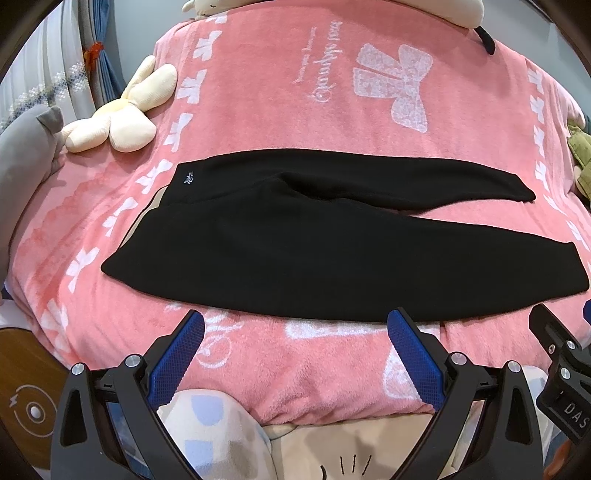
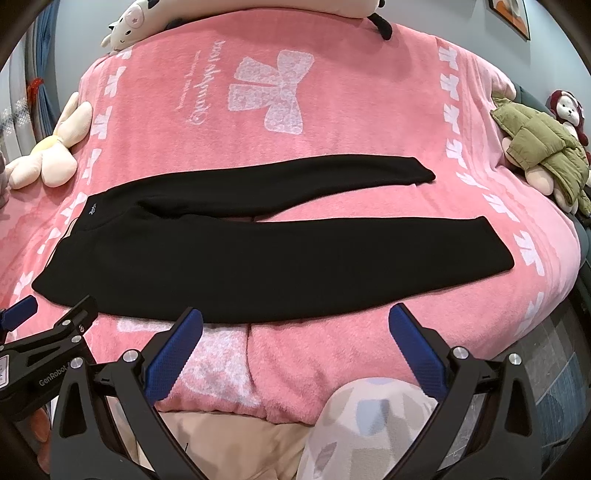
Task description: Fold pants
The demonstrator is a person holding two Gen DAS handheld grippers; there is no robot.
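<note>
Nearest the lens in both views is a patterned knee or leg in white fabric with blue and grey patches (image 2: 369, 424), below the edge of the bed.

Left claw (image 1: 295, 354): blue-padded fingers (image 1: 181, 362) spread wide, nothing between them. It hangs above the near edge of the pink blanket (image 1: 295, 110), short of the garment.

Right claw (image 2: 295, 350): fingers equally wide apart, holding nothing, likewise clear of the garment. Part of it shows at the right margin of the left wrist view; the left claw shows at the left margin of the right wrist view.

Black pants (image 2: 240, 258): laid flat across the blanket, waistband to the left, legs running to the right. The legs part from the crotch outward, the far leg (image 2: 332, 177) angled away from the near leg (image 2: 406, 251), with a wedge of pink between them. A small white logo (image 1: 190, 181) sits at the far corner of the waistband.

Around the bed: a cream plush toy (image 1: 122, 114) at the left edge of the blanket, a large white plush (image 2: 140, 26) at the head, an olive padded jacket (image 2: 543, 147) on a doll at the right.
</note>
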